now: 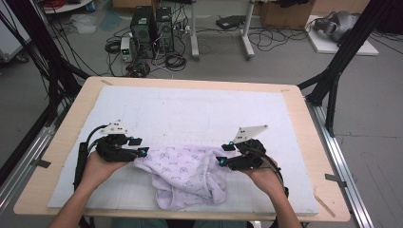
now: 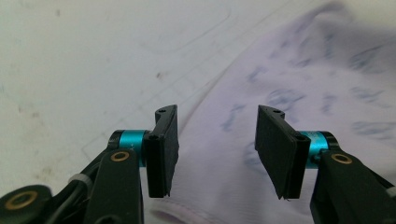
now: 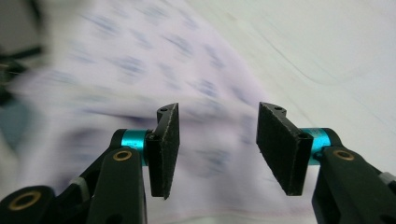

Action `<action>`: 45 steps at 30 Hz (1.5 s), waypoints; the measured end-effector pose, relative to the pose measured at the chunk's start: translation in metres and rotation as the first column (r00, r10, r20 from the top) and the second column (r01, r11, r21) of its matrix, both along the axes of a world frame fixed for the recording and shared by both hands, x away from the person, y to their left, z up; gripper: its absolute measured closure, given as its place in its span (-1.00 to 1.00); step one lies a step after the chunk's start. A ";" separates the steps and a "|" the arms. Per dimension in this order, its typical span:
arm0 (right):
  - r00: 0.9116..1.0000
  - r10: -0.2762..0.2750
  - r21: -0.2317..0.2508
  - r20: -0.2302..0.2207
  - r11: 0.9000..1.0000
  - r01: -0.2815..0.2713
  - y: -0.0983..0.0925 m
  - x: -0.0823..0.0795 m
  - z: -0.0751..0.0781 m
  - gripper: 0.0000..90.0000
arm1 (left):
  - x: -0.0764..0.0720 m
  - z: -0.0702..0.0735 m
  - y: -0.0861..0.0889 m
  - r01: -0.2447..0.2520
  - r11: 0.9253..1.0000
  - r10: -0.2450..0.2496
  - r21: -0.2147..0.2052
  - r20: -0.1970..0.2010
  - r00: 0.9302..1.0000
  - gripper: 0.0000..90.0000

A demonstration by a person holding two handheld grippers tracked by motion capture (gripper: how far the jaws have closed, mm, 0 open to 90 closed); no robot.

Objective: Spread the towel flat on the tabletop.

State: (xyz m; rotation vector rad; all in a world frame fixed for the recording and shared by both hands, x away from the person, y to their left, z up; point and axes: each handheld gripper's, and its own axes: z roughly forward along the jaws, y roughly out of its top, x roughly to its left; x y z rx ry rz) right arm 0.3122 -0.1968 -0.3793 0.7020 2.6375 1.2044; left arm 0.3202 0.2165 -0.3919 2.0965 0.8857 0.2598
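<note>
Crumpled lilac cloth with blue print (image 1: 187, 173) lies on the white padded table (image 1: 199, 111), left gripper (image 1: 142, 152) and right gripper (image 1: 220, 161) parted, empty, at its edges.

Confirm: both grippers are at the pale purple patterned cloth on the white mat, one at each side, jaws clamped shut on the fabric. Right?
Not quite. The left gripper and right gripper do flank the pale purple patterned cloth on the white mat, but their jaws stand open, with the fabric lying below the gap and nothing pinched. Both gripper views show it.
</note>
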 end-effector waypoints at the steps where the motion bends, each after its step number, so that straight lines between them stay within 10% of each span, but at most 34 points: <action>1: 1.000 -0.019 -0.032 -0.020 0.999 0.018 0.001 0.005 -0.006 0.00 | 0.004 -0.006 -0.002 -0.014 0.999 0.015 0.044 -0.012 1.000 0.07; 5: 0.995 -0.046 -0.115 -0.089 0.993 0.035 0.005 0.024 -0.035 -0.01 | 0.014 -0.020 -0.006 -0.021 0.996 0.027 0.087 -0.068 0.997 0.03; 6: 0.990 -0.045 -0.138 -0.133 0.990 0.027 0.006 0.030 -0.046 0.08 | 0.019 -0.030 -0.007 0.029 0.997 -0.019 0.067 -0.150 0.988 0.30; 10: 0.981 0.010 -0.058 -0.193 0.998 -0.022 0.000 0.034 -0.048 0.82 | 0.021 -0.027 -0.008 0.044 0.998 -0.037 0.042 -0.152 0.988 0.79; 16: 0.999 -0.026 -0.056 -0.045 0.998 0.024 -0.007 0.035 -0.007 0.87 | 0.030 0.008 -0.006 -0.041 0.997 0.041 -0.066 0.000 0.999 0.85; 21: 0.982 -0.090 -0.003 0.164 0.996 0.092 -0.019 0.026 0.044 0.87 | 0.023 0.055 -0.013 -0.057 0.991 0.085 -0.118 0.244 0.966 0.82; 23: 0.974 -0.089 0.029 0.209 0.996 0.085 -0.023 0.018 0.055 0.87 | 0.018 0.056 -0.016 -0.024 0.996 0.044 -0.086 0.237 0.971 0.81; 27: 0.994 -0.009 -0.034 0.113 0.999 0.013 -0.021 0.003 0.030 0.80 | 0.009 0.021 -0.014 0.076 0.997 -0.076 0.013 0.060 0.995 0.73; 29: 0.992 0.079 -0.039 -0.099 0.996 -0.083 -0.019 0.001 0.001 0.41 | 0.005 0.001 -0.009 0.109 0.994 -0.108 0.031 -0.030 0.994 0.46; 31: 0.989 0.079 -0.084 -0.126 0.992 -0.090 -0.019 -0.006 -0.014 0.22 | 0.004 -0.005 -0.003 0.095 0.995 -0.095 0.002 -0.041 0.995 0.20; 33: 0.992 0.050 -0.019 -0.116 0.998 -0.053 -0.024 -0.005 -0.010 0.12 | 0.010 -0.002 0.001 0.050 0.997 -0.053 -0.051 -0.047 0.997 0.01; 37: 0.997 -0.029 -0.007 -0.075 1.000 0.028 -0.027 0.012 -0.001 -0.01 | 0.022 -0.006 -0.003 0.032 0.999 -0.035 -0.037 -0.085 0.996 -0.06; 40: 0.991 -0.038 -0.072 -0.128 0.997 0.029 -0.019 0.023 -0.017 0.05 | 0.025 -0.016 -0.011 0.102 0.994 -0.098 0.024 -0.140 0.985 0.46; 45: 0.964 0.059 -0.117 -0.259 0.989 -0.092 -0.007 0.031 -0.033 0.84 | 0.025 -0.013 -0.013 0.083 0.996 -0.081 0.024 -0.081 0.993 0.87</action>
